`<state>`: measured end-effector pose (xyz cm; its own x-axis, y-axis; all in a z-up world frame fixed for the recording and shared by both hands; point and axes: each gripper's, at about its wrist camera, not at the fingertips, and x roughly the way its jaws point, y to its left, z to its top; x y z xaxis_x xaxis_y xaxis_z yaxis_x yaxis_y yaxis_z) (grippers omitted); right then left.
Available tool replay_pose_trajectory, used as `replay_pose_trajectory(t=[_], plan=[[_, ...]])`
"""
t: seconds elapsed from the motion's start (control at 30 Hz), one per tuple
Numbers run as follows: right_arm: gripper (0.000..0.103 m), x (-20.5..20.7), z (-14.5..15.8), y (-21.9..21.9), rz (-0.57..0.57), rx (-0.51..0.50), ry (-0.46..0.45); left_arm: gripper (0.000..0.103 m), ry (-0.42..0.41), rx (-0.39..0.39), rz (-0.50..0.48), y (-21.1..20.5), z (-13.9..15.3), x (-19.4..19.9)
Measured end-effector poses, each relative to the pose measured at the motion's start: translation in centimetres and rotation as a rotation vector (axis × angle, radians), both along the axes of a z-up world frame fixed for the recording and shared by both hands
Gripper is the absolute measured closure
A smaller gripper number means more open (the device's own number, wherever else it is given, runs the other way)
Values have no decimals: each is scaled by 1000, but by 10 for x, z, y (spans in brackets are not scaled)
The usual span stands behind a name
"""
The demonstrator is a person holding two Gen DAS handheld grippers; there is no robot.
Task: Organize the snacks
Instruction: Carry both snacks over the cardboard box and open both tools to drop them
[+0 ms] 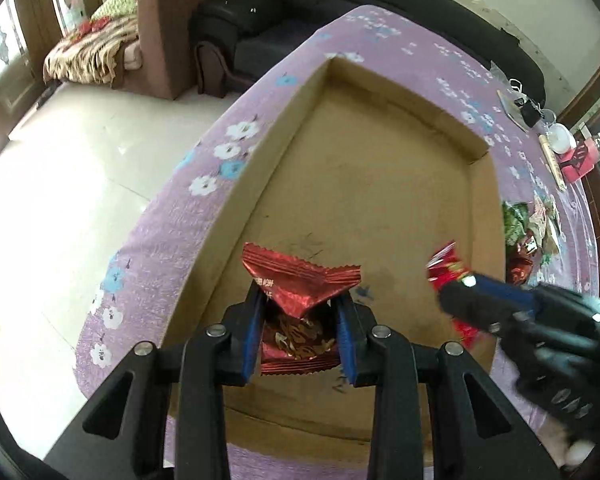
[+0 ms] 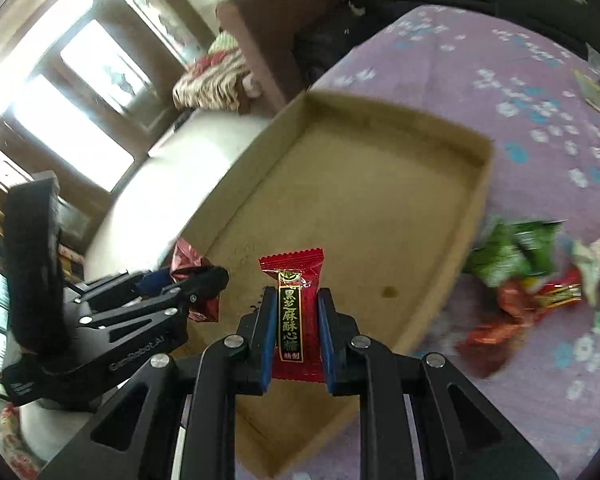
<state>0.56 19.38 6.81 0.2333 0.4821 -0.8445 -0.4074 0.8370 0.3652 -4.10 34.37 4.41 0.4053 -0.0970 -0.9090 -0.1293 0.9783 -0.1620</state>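
Two grippers hang over a wide, shallow cardboard tray (image 1: 380, 184) that fills the middle of both views, sitting on a purple flowered tablecloth (image 1: 172, 216). At the lower centre of the left wrist view, the left gripper (image 1: 300, 300) pinches a crumpled dark red foil snack (image 1: 300, 284) between its blue pads; the print on it is too creased to read. At the lower centre of the right wrist view, the right gripper (image 2: 294, 300) clamps an upright red candy (image 2: 292, 312) whose black label carries gold Chinese characters, 黑芝麻酥心糖. "GenRobot.AI" is printed on the left gripper's body at the lower left of that view. A blurred pile of green and red snack wrappers (image 2: 524, 272) lies on the cloth just beside the tray, at right.
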Motion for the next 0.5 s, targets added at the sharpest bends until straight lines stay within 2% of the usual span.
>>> replay_pose_trajectory(t=[0.13, 0.2, 0.27, 0.3, 0.33, 0.43, 0.5], plan=[[85, 2, -11, 10, -6, -21, 10, 66, 6, -20, -18, 6, -3, -2], [82, 1, -11, 14, -12, -36, -7, 59, 8, -37, -26, 6, -3, 1], [82, 2, -8, 15, -16, -37, -8, 56, 5, -38, -41, 3, -2, 2], [77, 1, -6, 13, -23, -28, -4, 54, 5, -41, -47, 3, -2, 3], [74, -2, -2, 9, -27, -19, -4, 53, 4, -49, -52, 2, -1, 3], [73, -7, 13, -14, -54, 17, -18, 53, -21, -52, -56, 1, 7, 2], [73, -6, 28, -42, -111, 67, -36, 53, -50, -52, -50, 0, 16, -2]])
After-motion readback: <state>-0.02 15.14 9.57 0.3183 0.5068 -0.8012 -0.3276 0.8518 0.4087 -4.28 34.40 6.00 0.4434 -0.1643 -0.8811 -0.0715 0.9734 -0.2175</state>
